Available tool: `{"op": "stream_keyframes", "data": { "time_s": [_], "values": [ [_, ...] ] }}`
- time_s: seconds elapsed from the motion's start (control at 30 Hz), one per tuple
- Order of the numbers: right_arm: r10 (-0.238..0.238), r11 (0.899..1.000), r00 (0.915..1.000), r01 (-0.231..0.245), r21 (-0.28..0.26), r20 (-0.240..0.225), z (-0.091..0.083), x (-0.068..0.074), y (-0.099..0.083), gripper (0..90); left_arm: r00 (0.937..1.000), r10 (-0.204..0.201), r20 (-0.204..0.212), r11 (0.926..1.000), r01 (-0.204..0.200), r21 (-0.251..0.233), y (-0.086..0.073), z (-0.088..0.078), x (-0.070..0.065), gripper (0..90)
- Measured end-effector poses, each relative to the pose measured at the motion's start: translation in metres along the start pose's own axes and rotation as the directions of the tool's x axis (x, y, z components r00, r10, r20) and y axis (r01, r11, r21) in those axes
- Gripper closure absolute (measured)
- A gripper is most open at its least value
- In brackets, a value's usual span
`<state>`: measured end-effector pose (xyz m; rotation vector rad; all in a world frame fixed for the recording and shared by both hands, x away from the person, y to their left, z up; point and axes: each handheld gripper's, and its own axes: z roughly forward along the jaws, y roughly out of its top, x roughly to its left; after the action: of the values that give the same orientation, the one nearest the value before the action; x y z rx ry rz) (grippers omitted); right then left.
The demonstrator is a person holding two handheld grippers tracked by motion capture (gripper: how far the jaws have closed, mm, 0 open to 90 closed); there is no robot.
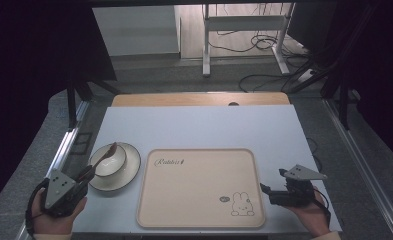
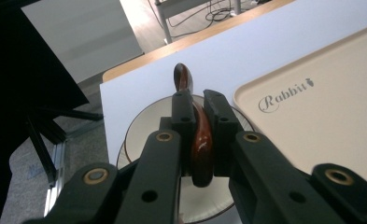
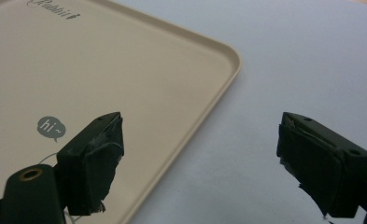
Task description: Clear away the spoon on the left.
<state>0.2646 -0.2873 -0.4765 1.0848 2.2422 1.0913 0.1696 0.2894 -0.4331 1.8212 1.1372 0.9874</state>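
The left gripper (image 2: 197,116) has its fingers (image 2: 182,114) clenched on a spoon (image 2: 201,140), pinching the handle from both sides, so the grasp looks made; what is left, as far as one can judge, is to carry the spoon somewhere, and the bare tray (image 1: 199,186) next to it seems the likely place, though nothing lies on it yet. In the high view the spoon (image 1: 105,154) is over the bowl (image 1: 113,161), its far end pointing up and away from the left gripper (image 1: 86,173); whether its lower end touches the bowl cannot be told. The bowl sits on a plate (image 1: 130,170) at the table's (image 1: 199,125) left, just beside the tray. The right gripper (image 1: 269,192) rests at the tray's right edge with its fingers (image 3: 95,156) released, spread wide with nothing between them, one over the tray (image 3: 125,70) rim and one over the table (image 3: 288,56). The spoon is glossy reddish-brown, like lacquered wood, narrow and curved, with a rounded tip. Bowl and plate (image 2: 139,126) are cream, glazed-looking and round, the plate edged by a thin dark line. The tray is a matt beige rounded rectangle with a low raised rim, printed with a script word, a small rabbit outline and a grey "hi" bubble. The table top is flat, pale and smooth; the fingers are black, blocky, with worn pads.
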Motion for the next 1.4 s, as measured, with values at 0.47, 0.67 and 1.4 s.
{"op": "stream_keyframes", "data": {
  "time_s": [0.47, 0.67, 1.4],
  "values": [
    [-0.002, 1.000, 1.0000, 0.002, 0.001, 0.000, 0.000, 0.000, 0.000, 15.4, 0.9999, 0.009, 0.009, 0.9992, -0.009, -0.038, 0.013, 0.001, -0.004, 84.6],
    [-0.002, 1.000, 1.0000, 0.002, 0.001, 0.000, 0.000, 0.000, 0.000, 15.4, 0.9997, 0.017, 0.017, 0.9986, -0.016, -0.051, 0.019, 0.001, -0.006, 84.6],
    [-0.002, 1.000, 1.0000, 0.002, 0.002, -0.001, 0.000, 0.001, 0.000, 15.4, 0.9975, 0.058, 0.041, 0.9936, -0.053, -0.100, 0.048, 0.007, -0.015, 84.5]
  ]
}}
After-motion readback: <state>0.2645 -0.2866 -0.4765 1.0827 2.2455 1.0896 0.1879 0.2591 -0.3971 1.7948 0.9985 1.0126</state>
